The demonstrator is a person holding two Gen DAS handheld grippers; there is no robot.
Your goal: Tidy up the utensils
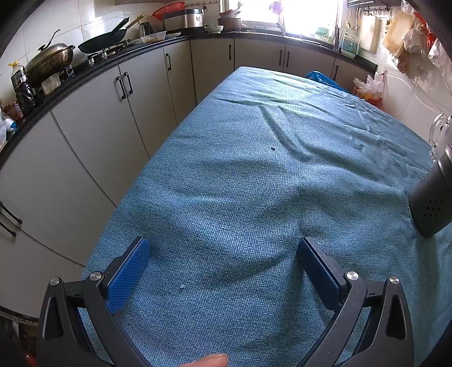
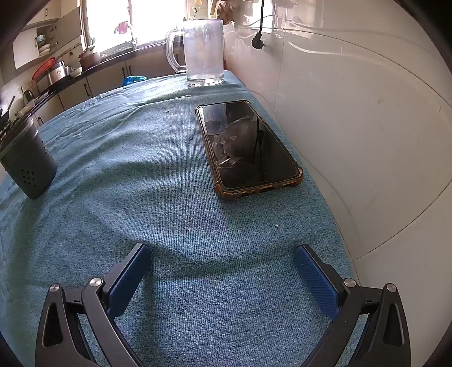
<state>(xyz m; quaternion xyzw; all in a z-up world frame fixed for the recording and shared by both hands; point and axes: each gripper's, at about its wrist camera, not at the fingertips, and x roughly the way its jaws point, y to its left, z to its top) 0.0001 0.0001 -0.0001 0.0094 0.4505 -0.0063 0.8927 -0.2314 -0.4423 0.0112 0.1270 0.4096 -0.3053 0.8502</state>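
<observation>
room: kitchen | table: blue cloth [image 1: 254,169] | left and far: grey cabinets [image 1: 93,118] beneath dark counter [image 1: 180,39] | far: bright window [image 1: 305,14] | right: white tiled wall [image 2: 367,113] close beside table

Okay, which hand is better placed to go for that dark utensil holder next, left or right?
Probably the right. The utensil holder sits fully in its view, up and left of the open right gripper; in the left gripper's view it is cut off at the far right edge.
</observation>
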